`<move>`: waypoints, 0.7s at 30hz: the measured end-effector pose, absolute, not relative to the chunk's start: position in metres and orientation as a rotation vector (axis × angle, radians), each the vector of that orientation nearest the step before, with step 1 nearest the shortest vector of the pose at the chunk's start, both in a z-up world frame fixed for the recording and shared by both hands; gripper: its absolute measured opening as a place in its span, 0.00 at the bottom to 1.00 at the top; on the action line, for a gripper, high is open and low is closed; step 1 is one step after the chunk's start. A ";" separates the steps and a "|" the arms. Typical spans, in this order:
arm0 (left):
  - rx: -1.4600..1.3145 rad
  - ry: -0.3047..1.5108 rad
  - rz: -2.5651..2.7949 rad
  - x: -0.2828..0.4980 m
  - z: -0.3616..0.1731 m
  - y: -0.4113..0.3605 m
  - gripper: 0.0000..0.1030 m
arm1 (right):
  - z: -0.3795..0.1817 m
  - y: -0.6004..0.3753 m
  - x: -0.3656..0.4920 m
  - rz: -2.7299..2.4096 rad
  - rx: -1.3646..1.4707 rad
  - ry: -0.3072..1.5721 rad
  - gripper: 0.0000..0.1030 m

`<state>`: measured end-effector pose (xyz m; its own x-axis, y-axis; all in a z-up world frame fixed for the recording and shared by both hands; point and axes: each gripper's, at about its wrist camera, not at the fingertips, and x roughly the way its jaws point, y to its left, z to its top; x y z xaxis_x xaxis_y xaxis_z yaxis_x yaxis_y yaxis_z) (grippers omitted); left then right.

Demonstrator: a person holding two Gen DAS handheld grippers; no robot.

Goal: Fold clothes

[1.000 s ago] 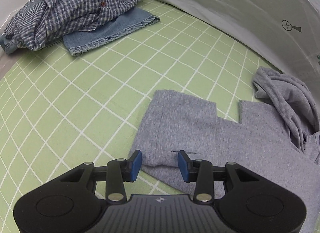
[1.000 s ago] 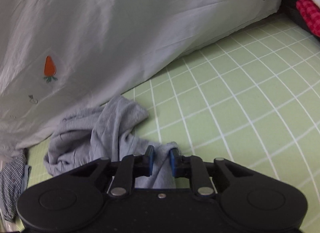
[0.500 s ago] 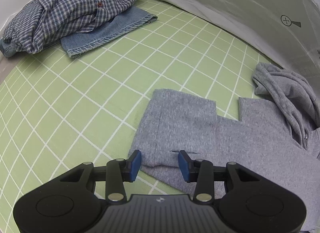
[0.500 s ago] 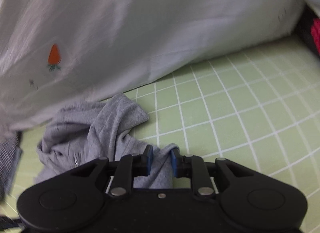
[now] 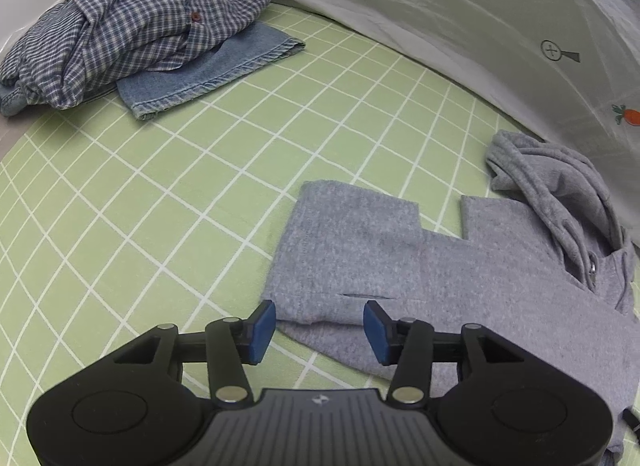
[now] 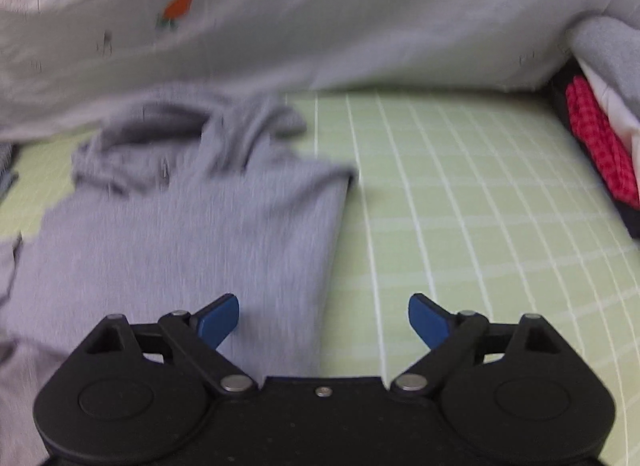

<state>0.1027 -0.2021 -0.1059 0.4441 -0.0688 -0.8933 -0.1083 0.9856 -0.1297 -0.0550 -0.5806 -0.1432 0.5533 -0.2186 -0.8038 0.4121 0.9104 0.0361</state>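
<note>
Your left hand-held gripper (image 5: pixel 318 324) sits low with its jaws apart, straddling the near hem of the gray hoodie (image 5: pixel 440 266) without pinching it, a placement that looks meant for taking that edge and carrying it over in a fold. The hoodie lies mostly flat on the green grid-patterned sheet (image 5: pixel 160 193), one sleeve folded in across the body and the hood bunched at the far side against the pale draped sheet (image 5: pixel 440 13). Your right hand-held gripper (image 6: pixel 324 316) is spread wide and holds nothing; its left finger hovers over the hoodie's body while its right finger hangs over bare grid, so it brackets the garment's side edge, though this view is blurred. A plaid shirt (image 5: pixel 132 29) rests on folded denim (image 5: pixel 208 69) in the far corner, well apart, probably waiting its turn. A red checked cloth (image 6: pixel 600 141) lies at the right margin.
</note>
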 end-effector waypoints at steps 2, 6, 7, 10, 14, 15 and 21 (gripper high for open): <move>-0.159 1.105 0.000 0.104 -0.106 -0.209 0.56 | -0.152 -0.573 -0.062 -0.372 0.243 0.928 0.90; -0.124 1.091 -0.048 0.106 -0.105 -0.222 0.65 | -0.147 -0.570 -0.057 -0.370 0.192 0.937 0.91; -0.115 1.087 -0.060 0.106 -0.105 -0.225 0.65 | -0.145 -0.570 -0.055 -0.374 0.180 0.934 0.91; -0.093 1.074 -0.106 0.108 -0.105 -0.235 0.66 | -0.144 -0.573 -0.049 -0.379 0.186 0.934 0.91; -0.048 1.084 -0.121 0.114 -0.110 -0.248 0.69 | -0.147 -0.573 -0.048 -0.379 0.201 0.941 0.92; -0.036 1.092 -0.115 0.115 -0.113 -0.250 0.69 | -0.147 -0.573 -0.048 -0.380 0.205 0.941 0.92; 0.062 1.081 -0.110 0.115 -0.122 -0.258 0.53 | -0.149 -0.577 -0.047 -0.377 0.220 0.943 0.94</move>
<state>0.1148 -0.2578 -0.1220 0.4661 -0.0593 -0.8828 0.1199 0.9928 -0.0033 -0.0472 -0.5774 -0.1486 0.5289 -0.2182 -0.8202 0.4073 0.9131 0.0198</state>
